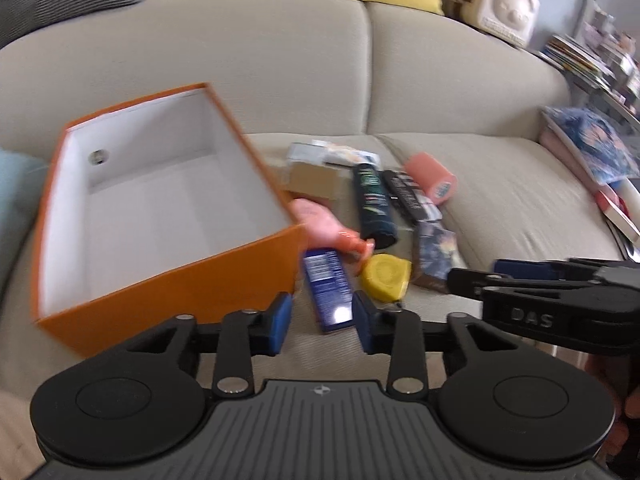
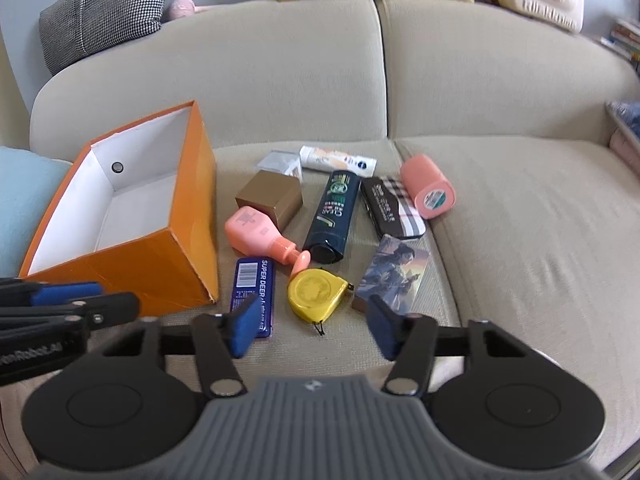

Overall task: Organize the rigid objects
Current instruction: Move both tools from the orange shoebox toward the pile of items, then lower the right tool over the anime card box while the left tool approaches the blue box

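My left gripper [image 1: 322, 320] hangs over the sofa [image 2: 520, 240]. Its jaws stand partly apart with nothing in them. The blue tin [image 1: 327, 290] lies just past them at 12 o'clock. My right gripper [image 2: 312, 326] also has its jaws partly apart and empty, with the yellow tape measure [image 2: 316, 294] at 12 o'clock. The orange box [image 2: 132, 248] sits open at 10 o'clock. The other things lie beside it, from 12 to 1 o'clock.

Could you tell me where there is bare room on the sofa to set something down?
The right seat cushion, beyond the pink roll, lies bare. The orange box is empty inside. Between box and roll it is crowded: blue tin, yellow tape measure, pink bottle, dark shampoo bottle.
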Tool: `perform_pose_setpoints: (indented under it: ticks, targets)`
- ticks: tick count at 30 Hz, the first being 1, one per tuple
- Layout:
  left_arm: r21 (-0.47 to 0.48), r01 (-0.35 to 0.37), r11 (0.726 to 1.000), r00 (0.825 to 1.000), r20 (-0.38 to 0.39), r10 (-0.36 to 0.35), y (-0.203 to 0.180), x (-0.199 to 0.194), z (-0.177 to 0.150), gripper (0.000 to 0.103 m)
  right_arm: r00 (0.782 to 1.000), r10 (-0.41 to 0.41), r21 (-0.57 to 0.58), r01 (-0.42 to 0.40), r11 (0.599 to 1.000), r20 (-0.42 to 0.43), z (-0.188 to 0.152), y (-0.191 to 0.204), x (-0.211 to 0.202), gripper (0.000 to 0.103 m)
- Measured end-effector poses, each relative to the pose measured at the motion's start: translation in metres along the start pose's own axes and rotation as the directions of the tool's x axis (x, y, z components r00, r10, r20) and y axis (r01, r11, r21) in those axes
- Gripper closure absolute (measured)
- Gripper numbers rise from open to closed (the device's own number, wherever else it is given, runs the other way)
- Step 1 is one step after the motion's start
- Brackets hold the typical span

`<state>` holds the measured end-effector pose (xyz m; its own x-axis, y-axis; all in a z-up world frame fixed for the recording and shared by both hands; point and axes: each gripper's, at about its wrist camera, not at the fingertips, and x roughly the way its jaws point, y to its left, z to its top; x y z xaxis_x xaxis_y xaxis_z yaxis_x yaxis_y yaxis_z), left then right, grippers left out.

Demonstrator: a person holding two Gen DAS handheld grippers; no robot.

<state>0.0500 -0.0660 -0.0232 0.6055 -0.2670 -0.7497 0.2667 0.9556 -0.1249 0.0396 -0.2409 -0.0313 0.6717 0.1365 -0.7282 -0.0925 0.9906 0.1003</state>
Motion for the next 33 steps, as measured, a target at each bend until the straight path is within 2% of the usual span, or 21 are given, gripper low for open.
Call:
perform_pose_setpoints:
  ticks: [6,10,13,15,16,18,21,24,28,33]
  targets:
    - [0.124,0.105,0.987,0.994,-0.042,-0.1,-0.03,0.034,0.015,0.072,0.998,0.019,0.044,-0.016,0.999,-0.061,0.007,-0.024,0.029,0.072]
    - [0.225,0.115,0.968,0.992,-0.086,-0.097,-0.046,0.06,0.029,0.075,0.991,0.068,0.124,-0.053,0.991,-0.116,0.013,-0.042,0.051,0.075]
    - [0.313,0.129,0.941,0.986,-0.137,-0.09,-0.053,0.077,0.04,0.075,0.988,0.073,0.13,-0.055,0.99,-0.135,0.019,-0.045,0.064,0.075]
    - [0.328,0.14,0.934,0.98,-0.181,-0.083,-0.055,0.09,0.046,0.075,0.985,0.083,0.11,-0.067,0.992,-0.152,0.024,-0.049,0.074,0.074]
    - [0.32,0.142,0.937,0.977,-0.195,-0.082,-0.055,0.097,0.047,0.075,0.985,0.071,0.114,-0.053,0.992,-0.159,0.026,-0.052,0.079,0.072]
    - [0.287,0.133,0.949,0.973,-0.221,-0.069,-0.056,0.11,0.05,0.074,0.981,0.057,0.151,-0.029,0.988,-0.185,0.031,-0.061,0.092,0.061]
    - [0.26,0.12,0.958,0.959,-0.28,-0.044,-0.061,0.13,0.049,0.066,0.971,0.064,0.262,-0.002,0.965,-0.23,0.036,-0.083,0.111,0.051]
    - [0.273,0.094,0.957,0.949,-0.315,-0.003,-0.069,0.145,0.045,0.049,0.962,0.064,0.345,0.033,0.938,-0.266,0.037,-0.104,0.127,0.047]
    - [0.329,0.059,0.943,0.941,-0.333,0.058,-0.079,0.159,0.041,0.036,0.947,0.118,0.409,0.015,0.912,-0.298,0.036,-0.116,0.143,0.041]
    - [0.345,0.045,0.937,0.927,-0.364,0.089,-0.083,0.173,0.038,0.034,0.94,0.144,0.407,-0.006,0.914,-0.31,0.037,-0.117,0.157,0.037]
